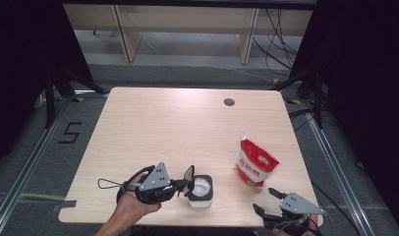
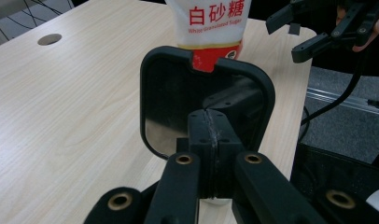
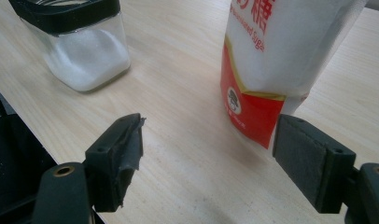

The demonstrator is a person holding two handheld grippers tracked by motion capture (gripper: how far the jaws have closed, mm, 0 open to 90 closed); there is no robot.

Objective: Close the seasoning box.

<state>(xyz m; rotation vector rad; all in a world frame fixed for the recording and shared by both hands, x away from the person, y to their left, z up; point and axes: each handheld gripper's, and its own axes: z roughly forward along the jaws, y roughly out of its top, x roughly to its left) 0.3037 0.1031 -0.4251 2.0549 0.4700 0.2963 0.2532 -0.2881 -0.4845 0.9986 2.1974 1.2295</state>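
Note:
A square glass jar (image 1: pixel 202 192) (image 3: pixel 80 51) of white granules stands near the table's front edge. Its black lid (image 1: pixel 189 173) (image 2: pixel 169 102) is tipped up at the jar's left side, and my left gripper (image 1: pixel 185 186) (image 2: pixel 210 135) is shut on the lid's lower edge. A red and white sugar bag (image 1: pixel 255 162) (image 2: pixel 211 23) (image 3: pixel 281 56) stands upright to the right of the jar. My right gripper (image 1: pixel 264 199) (image 3: pixel 208 149) (image 2: pixel 284 38) is open at the front right corner, pointing at the bag's base, with nothing between its pads.
The light wooden table (image 1: pixel 178 128) has a round cable hole (image 1: pixel 229 102) (image 2: pixel 49 39) near its far edge. My right hand hangs just over the front edge. Dark curtains flank both sides, and cables lie on the floor behind.

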